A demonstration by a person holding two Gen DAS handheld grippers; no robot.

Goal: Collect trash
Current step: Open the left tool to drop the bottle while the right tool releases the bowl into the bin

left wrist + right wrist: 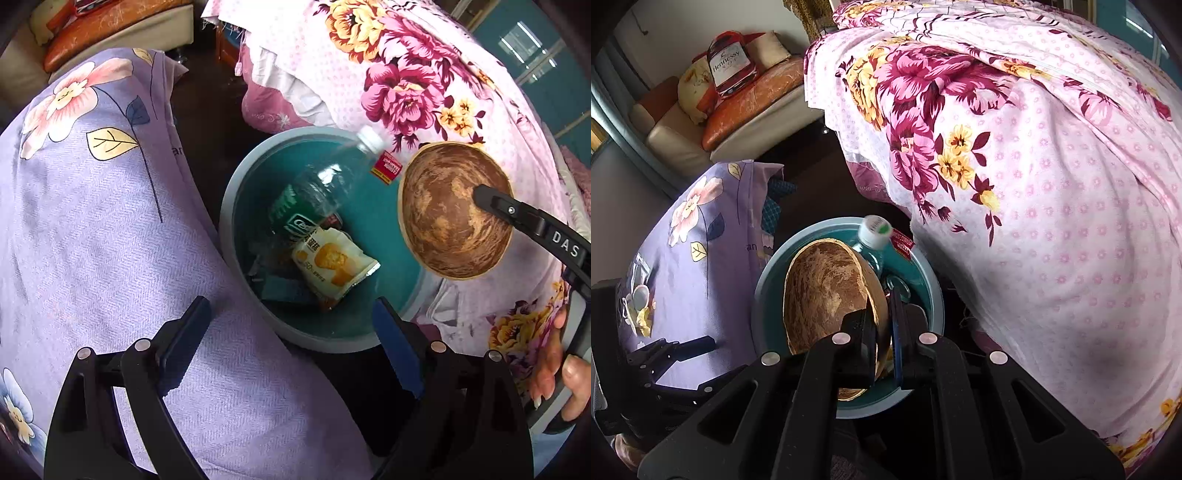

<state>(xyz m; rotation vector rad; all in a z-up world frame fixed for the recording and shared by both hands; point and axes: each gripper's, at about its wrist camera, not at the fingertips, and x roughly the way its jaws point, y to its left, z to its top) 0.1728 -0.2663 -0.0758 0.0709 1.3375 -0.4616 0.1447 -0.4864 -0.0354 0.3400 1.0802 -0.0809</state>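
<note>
Holding the brown bowl-shaped shell (831,299) by its rim, your right claw (882,332) is clenched on it and angled steeply down, with the shell hanging over the near side of the teal bin (934,295); its long axis runs from about 6 to 12 o'clock in the right wrist view. From your left claw (291,347), released wide with nothing between the jaws, the bin's mouth lies at 12 o'clock, and the shell sits at 2 o'clock over the far rim. Inside already lie a plastic bottle (317,192) and a snack packet (332,262), so I'd judge the drop only needs the shell carried a little toward the bin's centre.
</note>
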